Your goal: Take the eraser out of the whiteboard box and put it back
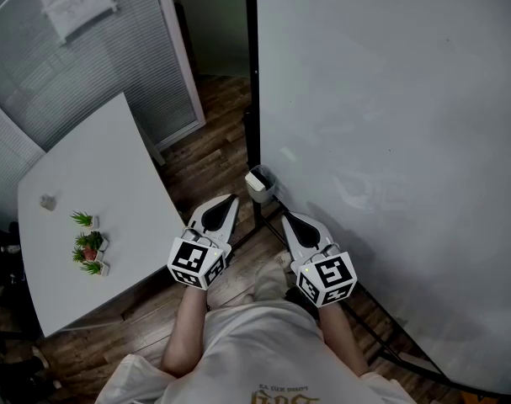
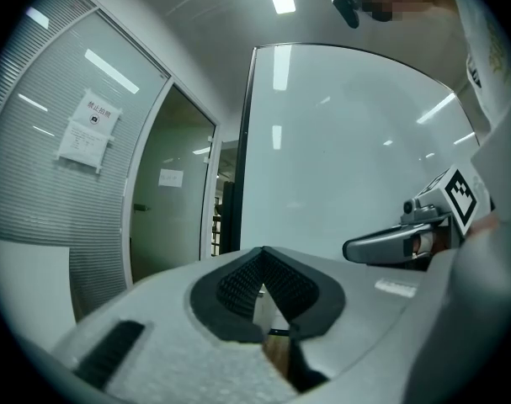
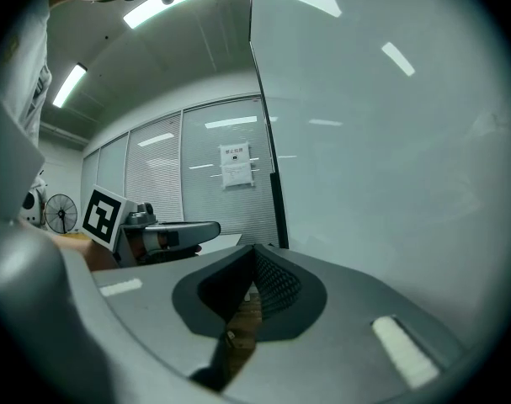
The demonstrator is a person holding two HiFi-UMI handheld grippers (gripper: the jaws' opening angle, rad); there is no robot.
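Observation:
A small clear box (image 1: 264, 191) hangs at the lower left edge of the whiteboard (image 1: 390, 133). A white eraser (image 1: 256, 179) sits in it. In the head view my left gripper (image 1: 231, 199) points up toward the box, its tip just left of and below it, jaws shut and empty. My right gripper (image 1: 286, 217) sits just below and right of the box, also shut with nothing in it. In the left gripper view the jaws (image 2: 263, 263) meet at their tips, and the right gripper (image 2: 390, 247) shows at the side. The right gripper view shows its jaws (image 3: 255, 263) closed too.
A white table (image 1: 112, 167) with small potted plants (image 1: 88, 244) stands to the left over a wooden floor (image 1: 204, 154). Behind it runs a glass partition with blinds (image 1: 61, 66) and a posted notice (image 2: 88, 131). A fan (image 3: 60, 213) stands far left in the right gripper view.

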